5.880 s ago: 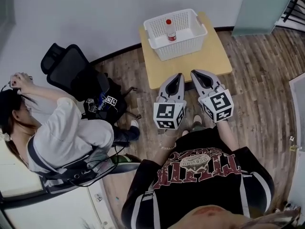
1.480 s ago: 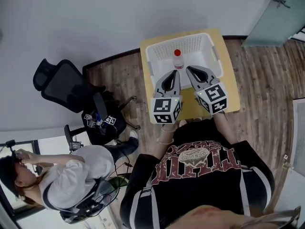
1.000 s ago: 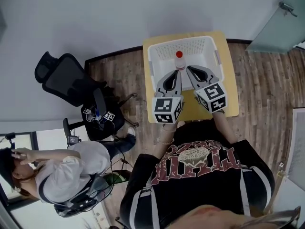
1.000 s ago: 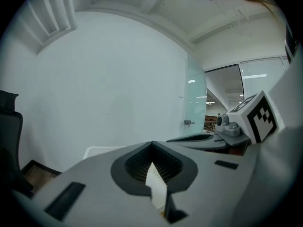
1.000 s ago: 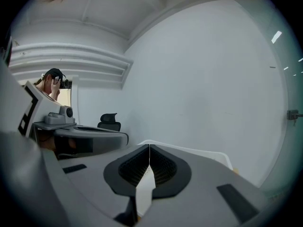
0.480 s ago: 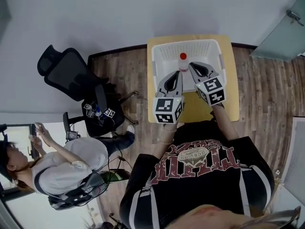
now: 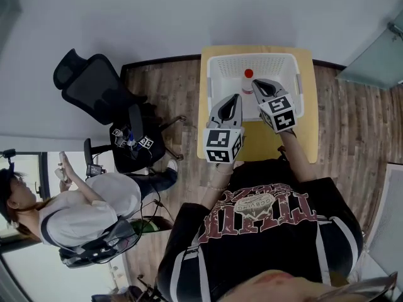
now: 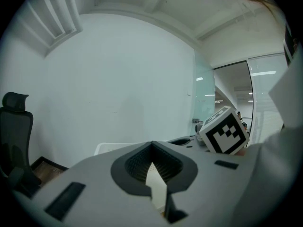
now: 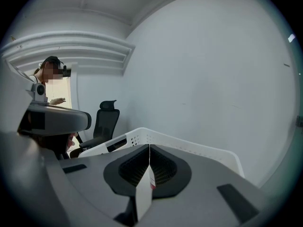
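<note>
A white perforated basket (image 7: 286, 65) stands on a small yellow table (image 7: 305, 61). Inside it a clear bottle with a red cap (image 7: 248, 75) stands upright. My right gripper (image 7: 257, 84) hangs over the basket, its tip just right of the bottle, jaws shut and holding nothing. My left gripper (image 7: 233, 99) is shut too and hovers at the basket's near left edge. In the right gripper view (image 9: 149, 146) the basket rim (image 9: 189, 145) lies straight ahead. In the left gripper view (image 8: 152, 144) a bit of white basket rim (image 8: 106, 148) and the right gripper's marker cube (image 8: 223, 130) show.
A black office chair (image 7: 94, 87) stands left of the table on the wood floor. A second person (image 7: 82, 212) sits at the lower left by a stool with marker cubes (image 7: 132, 140). A pale wall runs behind the table; a glass door (image 7: 378, 55) is at right.
Both grippers came forward to the basket. In the last half second the right one pushed farther over it, beside the bottle. The seated person shifted at the left.
</note>
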{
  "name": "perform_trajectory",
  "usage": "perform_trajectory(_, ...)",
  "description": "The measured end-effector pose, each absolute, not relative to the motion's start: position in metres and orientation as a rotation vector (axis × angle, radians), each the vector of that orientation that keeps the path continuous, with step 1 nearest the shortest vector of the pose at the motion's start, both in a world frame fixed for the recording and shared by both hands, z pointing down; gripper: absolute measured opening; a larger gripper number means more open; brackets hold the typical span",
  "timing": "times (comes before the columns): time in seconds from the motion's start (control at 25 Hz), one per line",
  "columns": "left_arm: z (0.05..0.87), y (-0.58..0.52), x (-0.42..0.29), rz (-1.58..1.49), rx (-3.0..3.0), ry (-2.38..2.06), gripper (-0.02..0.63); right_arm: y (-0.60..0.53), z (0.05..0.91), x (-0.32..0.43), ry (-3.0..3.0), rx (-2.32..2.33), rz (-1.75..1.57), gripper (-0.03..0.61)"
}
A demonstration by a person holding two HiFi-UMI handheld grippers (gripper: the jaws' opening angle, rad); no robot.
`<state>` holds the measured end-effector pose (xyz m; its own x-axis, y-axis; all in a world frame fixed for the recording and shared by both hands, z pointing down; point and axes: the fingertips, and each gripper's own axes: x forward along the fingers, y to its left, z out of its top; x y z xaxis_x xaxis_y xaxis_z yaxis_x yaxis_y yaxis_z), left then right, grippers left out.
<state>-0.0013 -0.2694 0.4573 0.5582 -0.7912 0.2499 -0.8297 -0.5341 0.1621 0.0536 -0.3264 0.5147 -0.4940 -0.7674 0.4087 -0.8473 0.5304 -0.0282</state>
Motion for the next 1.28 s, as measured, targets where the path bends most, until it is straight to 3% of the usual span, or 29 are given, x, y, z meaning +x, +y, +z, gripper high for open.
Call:
perform_trajectory(1.08, 0.466, -0.270, -0.045, 0.199, 2.424, -1.460, 0.044, -0.374, 0.549, 0.051, -2.312, 1.322, 0.324, 0.023)
perform_trajectory(1.28, 0.468, -0.273, -0.050, 0.195, 2.410, -1.464, 0.044, -0.379, 0.549, 0.050, -2.319, 1.307, 0.337, 0.089)
